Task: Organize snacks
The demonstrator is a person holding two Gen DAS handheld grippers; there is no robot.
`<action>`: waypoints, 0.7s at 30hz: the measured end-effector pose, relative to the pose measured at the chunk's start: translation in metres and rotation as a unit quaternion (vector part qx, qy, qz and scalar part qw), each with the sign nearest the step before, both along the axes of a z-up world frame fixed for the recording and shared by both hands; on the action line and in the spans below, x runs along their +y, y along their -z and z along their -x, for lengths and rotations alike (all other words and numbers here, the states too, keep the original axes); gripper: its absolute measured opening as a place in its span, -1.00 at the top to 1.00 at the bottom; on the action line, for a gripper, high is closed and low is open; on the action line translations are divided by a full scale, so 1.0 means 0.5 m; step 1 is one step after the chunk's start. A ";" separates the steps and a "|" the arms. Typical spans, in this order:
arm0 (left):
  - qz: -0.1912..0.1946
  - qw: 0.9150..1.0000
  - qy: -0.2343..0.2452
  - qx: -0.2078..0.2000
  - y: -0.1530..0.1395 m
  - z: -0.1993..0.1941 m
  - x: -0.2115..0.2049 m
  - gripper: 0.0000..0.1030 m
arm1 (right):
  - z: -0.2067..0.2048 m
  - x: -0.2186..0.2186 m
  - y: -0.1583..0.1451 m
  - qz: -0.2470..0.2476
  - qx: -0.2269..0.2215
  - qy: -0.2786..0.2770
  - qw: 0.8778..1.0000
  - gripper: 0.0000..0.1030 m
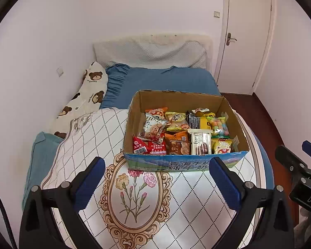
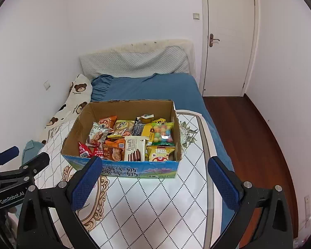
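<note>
Left gripper: the black two-finger left gripper with blue pads [image 1: 156, 178] hangs over the near part of the cloth, fingers wide apart and holding nothing, aimed at the box's near wall.
Right gripper: the matching black right gripper with blue pads [image 2: 154, 178] hangs beside it, also spread and holding nothing; each one shows at the edge of the other's view.
Cloth: a white diamond-patterned cloth with a gilt-framed flower print [image 1: 134, 197] covers the near end of the bed and carries the box.
Box: an open brown cardboard box with a blue printed front [image 1: 182, 165] sits toward the cloth's far right corner, top open so its contents can be reached from above.
Snacks: the assorted bright snack packets [image 1: 176, 132] all lie inside the box, packed side by side; a white Franzzi biscuit pack [image 1: 201, 144] stands against the near wall. No packet shows outside the box.
Stage: this fits either snacks gathered in or snacks waiting to be sorted out.
In the way: the box's tall near wall fronts the packets.
Beyond: blue bedsheet [image 1: 165, 78], bear-print pillow [image 1: 83, 99], white door [image 1: 246, 41].
</note>
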State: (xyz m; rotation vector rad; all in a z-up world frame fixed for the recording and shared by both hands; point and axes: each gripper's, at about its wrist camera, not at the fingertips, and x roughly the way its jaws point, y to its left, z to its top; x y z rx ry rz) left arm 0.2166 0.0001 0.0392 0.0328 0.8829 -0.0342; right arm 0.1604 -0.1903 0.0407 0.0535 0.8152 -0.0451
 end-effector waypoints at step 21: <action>0.002 1.000 0.008 -0.002 -0.010 -0.004 -0.010 -1.00 | -0.002 0.003 -0.006 -0.005 -0.001 0.005 1.000 -1.00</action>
